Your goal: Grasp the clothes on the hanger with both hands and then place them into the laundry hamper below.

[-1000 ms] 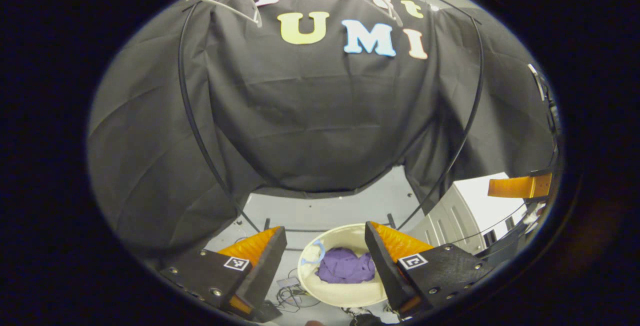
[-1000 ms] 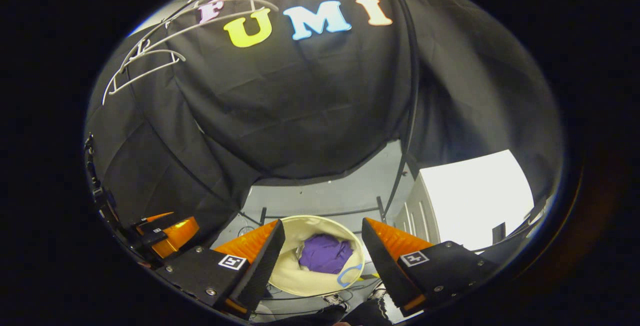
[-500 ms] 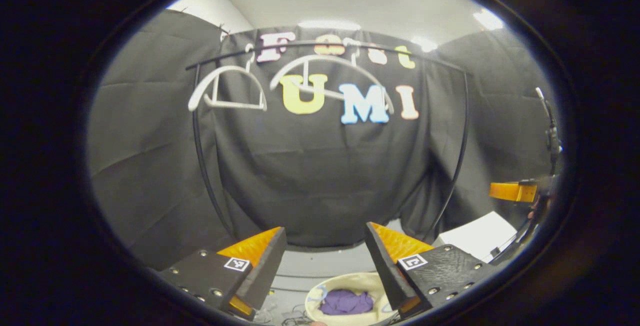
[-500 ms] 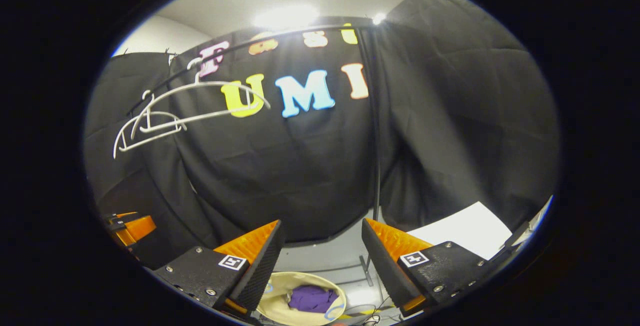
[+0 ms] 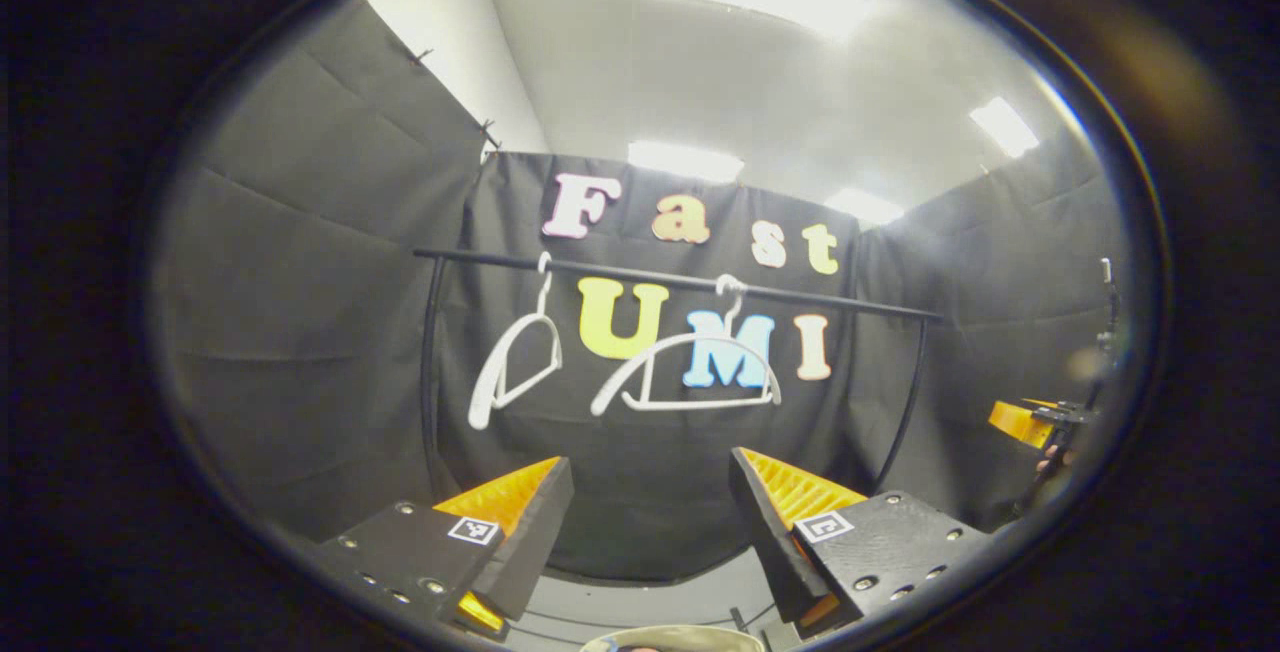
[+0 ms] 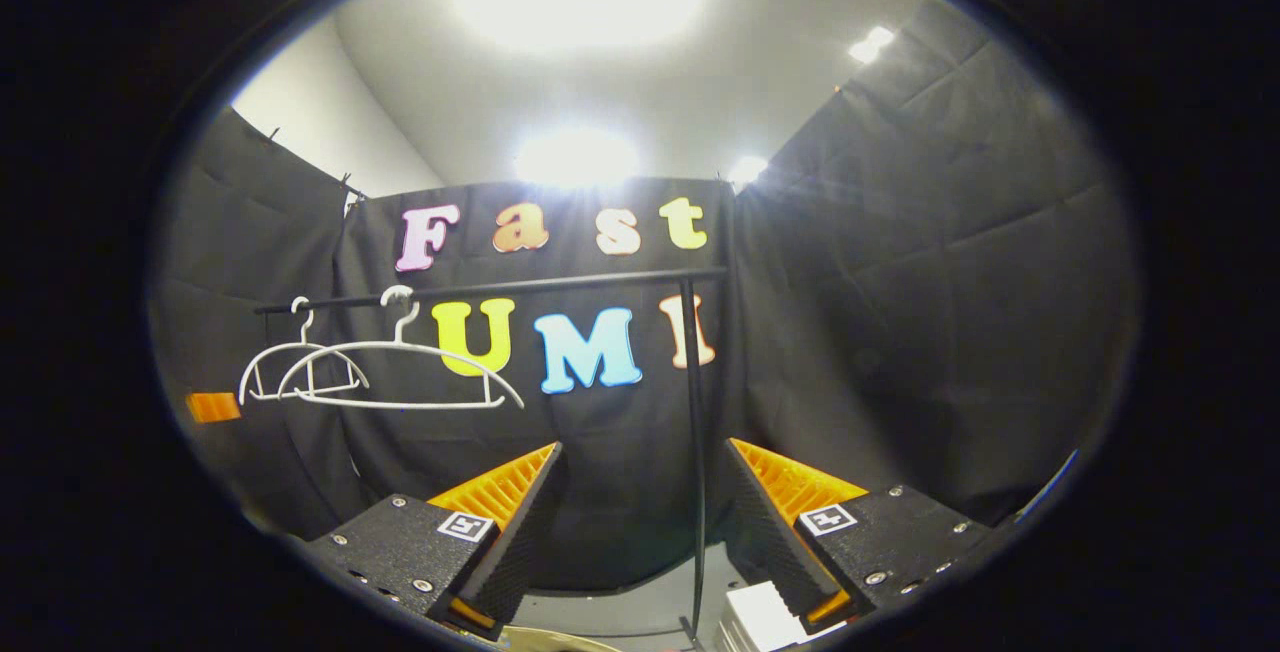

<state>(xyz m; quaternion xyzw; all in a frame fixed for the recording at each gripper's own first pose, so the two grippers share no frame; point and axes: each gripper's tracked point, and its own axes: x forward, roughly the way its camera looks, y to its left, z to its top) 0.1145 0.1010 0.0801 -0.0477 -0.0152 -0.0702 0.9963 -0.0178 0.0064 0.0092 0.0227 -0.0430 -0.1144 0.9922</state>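
Two grippers, left gripper (image 5: pixel 650 522) and right gripper (image 6: pixel 645 522), stand wide apart at the jaws, holding nothing. Just below them a sliver of the laundry hamper (image 5: pixel 672 639) rim shows; its contents are hidden now. Farther off, two bare white hangers (image 5: pixel 690 372) hang on the black rail (image 5: pixel 680 280), long axis crosswise. A second ago both views looked down at purple clothes in the hamper; they have since tilted up.
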